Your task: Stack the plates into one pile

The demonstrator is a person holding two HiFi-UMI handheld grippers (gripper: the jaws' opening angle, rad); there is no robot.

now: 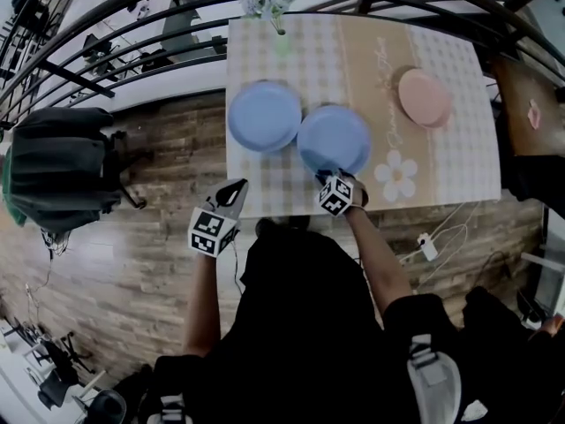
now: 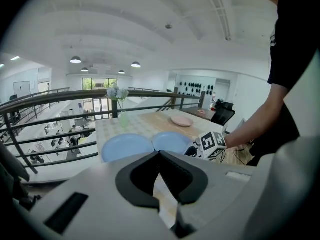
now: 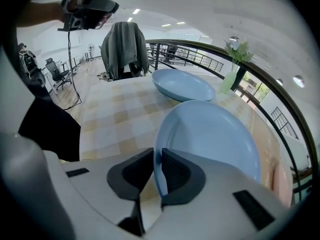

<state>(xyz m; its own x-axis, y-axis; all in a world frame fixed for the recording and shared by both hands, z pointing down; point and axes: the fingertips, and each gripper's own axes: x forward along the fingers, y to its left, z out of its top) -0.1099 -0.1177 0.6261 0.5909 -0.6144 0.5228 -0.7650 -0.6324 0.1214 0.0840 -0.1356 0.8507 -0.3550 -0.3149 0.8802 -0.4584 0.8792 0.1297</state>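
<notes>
Two blue plates and a pink plate (image 1: 425, 97) lie on a checked table (image 1: 459, 166). My right gripper (image 1: 331, 177) is at the near rim of the nearer blue plate (image 1: 334, 138). In the right gripper view the jaws (image 3: 157, 156) are shut on that plate's (image 3: 210, 134) rim, which stands between the pads. The other blue plate (image 1: 264, 116) lies just left of it, their rims almost touching. My left gripper (image 1: 238, 186) hovers off the table's near left corner, shut and empty, its tips (image 2: 159, 154) meeting.
A vase of flowers (image 1: 275, 11) stands at the table's far edge by a dark railing (image 1: 132, 56). A chair draped with a dark jacket (image 1: 57, 170) stands on the wooden floor to the left. Cables (image 1: 433, 241) lie on the floor near the table.
</notes>
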